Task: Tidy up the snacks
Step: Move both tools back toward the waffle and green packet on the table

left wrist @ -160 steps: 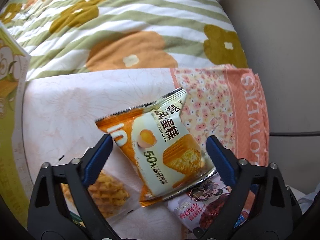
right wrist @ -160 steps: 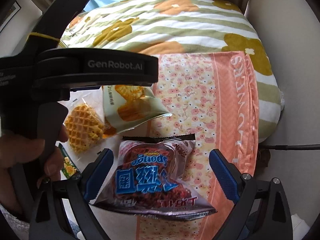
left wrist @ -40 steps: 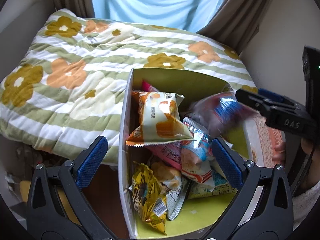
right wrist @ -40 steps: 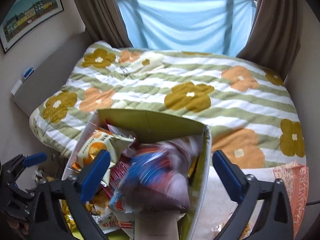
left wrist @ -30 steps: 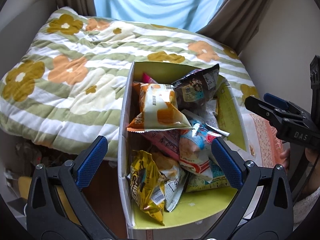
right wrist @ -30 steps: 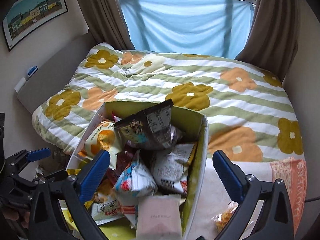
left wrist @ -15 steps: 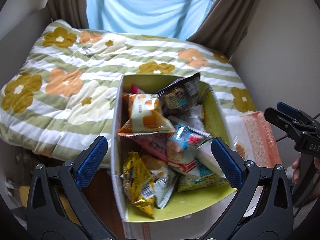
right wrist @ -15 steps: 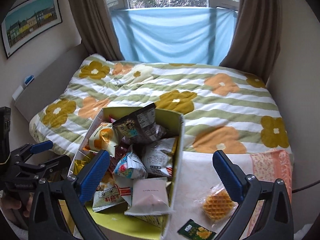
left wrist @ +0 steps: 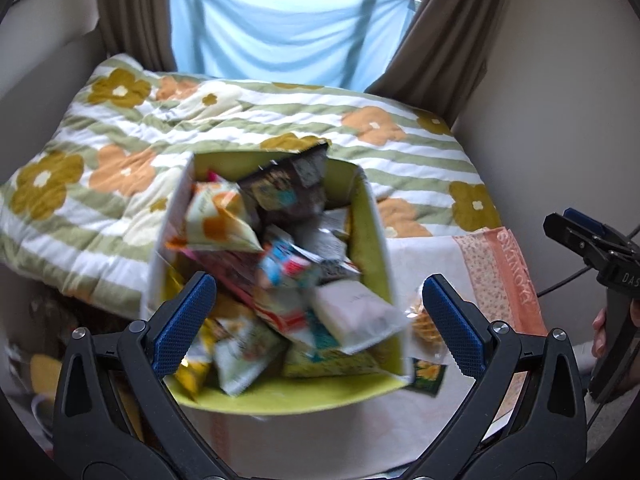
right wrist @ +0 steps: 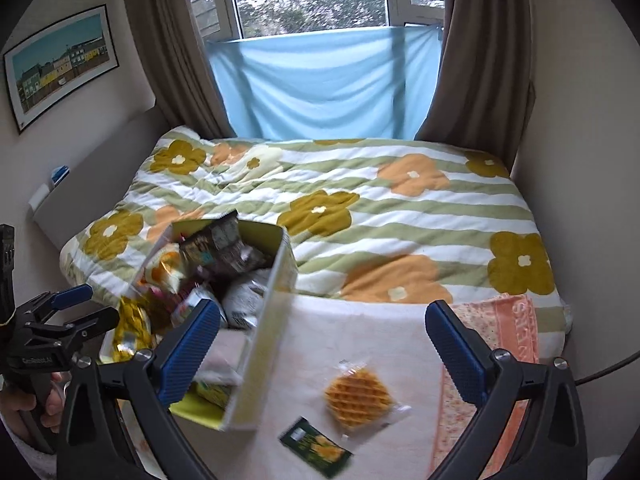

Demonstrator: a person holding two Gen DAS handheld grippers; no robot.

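Both grippers hang above the scene with jaws spread wide and nothing between them: the left gripper (left wrist: 316, 316) over the box (left wrist: 376, 232), the right gripper (right wrist: 322, 344) over the cloth (right wrist: 320, 340). The box stands at the cloth's left edge, against the quilt (right wrist: 360, 220), heaped with packets; a dark packet (left wrist: 288, 184) juts above the far wall and a white packet (left wrist: 356, 316) pokes over the near right corner. Two snacks lie loose on the cloth: a waffle (right wrist: 358, 398) and, near it, a green sachet (right wrist: 316, 450).

The risk is likely in the heap. The white packet sits proud of the rim, so another snack dropped on top could tip it back out. The waffle, in thin clear wrap, may crack if pinched hard. The flat sachet could slide rather than lift.

Compared with 5.3 s ago, the cake packet and the dark packet are no longer between the jaws; both grippers have risen, and a dark packet now lies in the box.
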